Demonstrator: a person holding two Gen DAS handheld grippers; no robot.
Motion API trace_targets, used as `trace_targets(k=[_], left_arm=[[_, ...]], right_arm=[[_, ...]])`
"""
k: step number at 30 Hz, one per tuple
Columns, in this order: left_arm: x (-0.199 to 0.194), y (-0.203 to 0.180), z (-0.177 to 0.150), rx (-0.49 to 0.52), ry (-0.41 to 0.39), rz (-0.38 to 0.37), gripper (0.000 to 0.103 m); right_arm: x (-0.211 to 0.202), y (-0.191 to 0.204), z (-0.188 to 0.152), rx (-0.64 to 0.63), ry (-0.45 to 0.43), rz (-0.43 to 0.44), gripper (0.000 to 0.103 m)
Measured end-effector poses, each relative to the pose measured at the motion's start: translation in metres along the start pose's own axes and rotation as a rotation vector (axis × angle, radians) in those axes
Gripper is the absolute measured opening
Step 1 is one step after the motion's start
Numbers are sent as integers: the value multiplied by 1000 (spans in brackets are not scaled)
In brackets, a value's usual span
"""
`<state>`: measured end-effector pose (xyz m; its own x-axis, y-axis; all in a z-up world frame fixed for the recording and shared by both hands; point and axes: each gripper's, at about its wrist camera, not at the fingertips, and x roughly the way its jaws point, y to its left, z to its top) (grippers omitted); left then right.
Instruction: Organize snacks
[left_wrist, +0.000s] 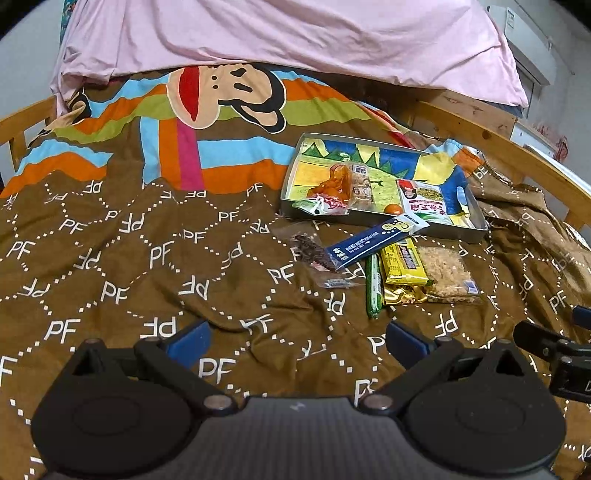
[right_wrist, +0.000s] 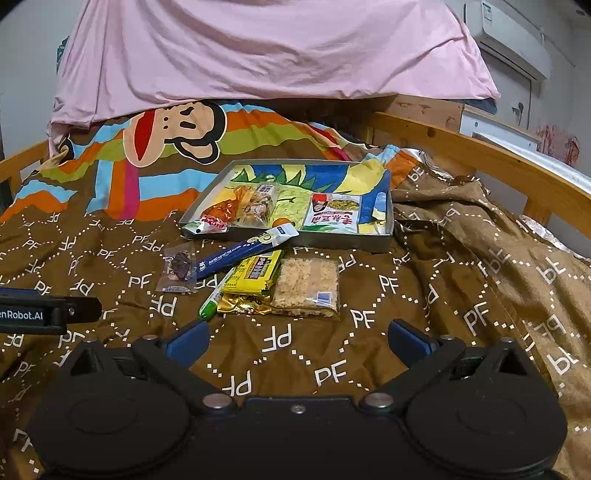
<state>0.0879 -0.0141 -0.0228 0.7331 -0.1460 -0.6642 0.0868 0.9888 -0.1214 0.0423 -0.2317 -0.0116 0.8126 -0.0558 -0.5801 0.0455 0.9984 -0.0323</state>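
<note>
A: Both claws were spread wide and gripped nothing; the left claw (left_wrist: 297, 341) and right claw (right_wrist: 297, 341) hovered low over the bed (right_wrist: 461, 332), short of the snacks.

B: And the snacks?

A: Some already lay in the tray (right_wrist: 343, 242) at twelve o'clock: a green packet (right_wrist: 334, 214) and an orange packet (right_wrist: 221, 212). Loose on the bed in front of it were a blue stick (right_wrist: 243, 251) propped on the tray's near wall, a yellow bar (right_wrist: 255, 275), a rice cake (right_wrist: 306, 286), a green tube (right_wrist: 214, 299) and a small clear pouch (right_wrist: 179, 267), possibly dried fruit.

B: Which first?

A: Probably the stick, since it overlapped the bar. The right claw would best have pinched it across its narrow width, lifted clear of the wall, then set it flat in the tray's bare middle.
</note>
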Motion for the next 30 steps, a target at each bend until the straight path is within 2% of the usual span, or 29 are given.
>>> trace_targets(k=[24,30], left_arm=[[5,0,-1,13,21,39,103],[10,-3,1,20,16,53,103]], right_arm=[[4,0,1,-7,14,8,102],[9,0,9,-46,-11,2,102]])
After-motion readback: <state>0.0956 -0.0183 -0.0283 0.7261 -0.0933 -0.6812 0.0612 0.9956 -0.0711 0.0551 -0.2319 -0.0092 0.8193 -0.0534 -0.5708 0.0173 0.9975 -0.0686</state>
